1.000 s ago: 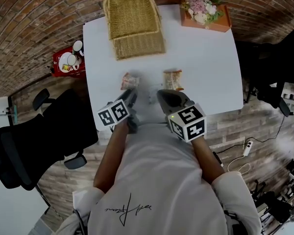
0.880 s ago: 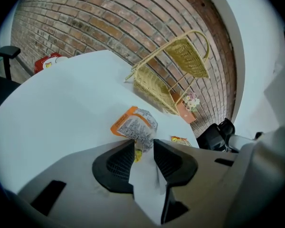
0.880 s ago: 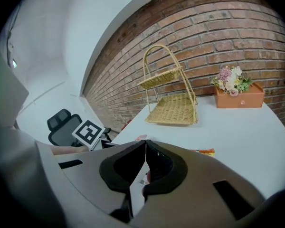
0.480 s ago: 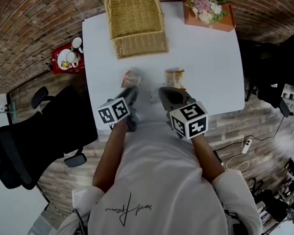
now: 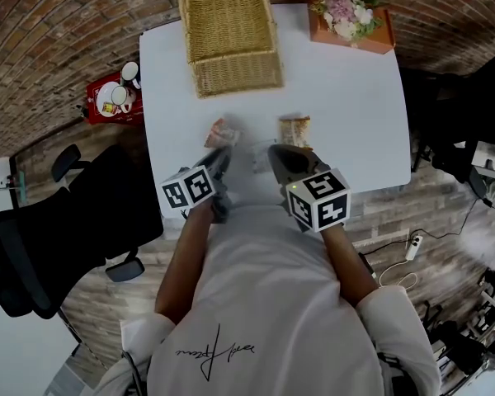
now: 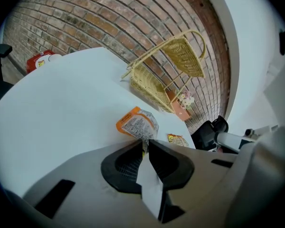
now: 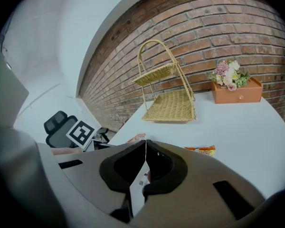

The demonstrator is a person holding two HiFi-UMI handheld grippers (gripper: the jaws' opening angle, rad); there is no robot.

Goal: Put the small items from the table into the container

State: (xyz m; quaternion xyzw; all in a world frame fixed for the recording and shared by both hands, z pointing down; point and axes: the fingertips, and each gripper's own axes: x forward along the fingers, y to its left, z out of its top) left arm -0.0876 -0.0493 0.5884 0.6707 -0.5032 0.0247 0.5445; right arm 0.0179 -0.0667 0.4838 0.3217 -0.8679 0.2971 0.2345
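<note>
Fingers [image 6: 122, 167] of the left gripper [image 6: 146, 143] and the right gripper [image 7: 145, 145] are closed, holding nothing. Two snack packets [image 5: 222, 132] [image 5: 294, 130] lie on the white tabletop [image 5: 346, 97], apart from the wicker basket [image 5: 231, 35], between it and the grippers.
</note>
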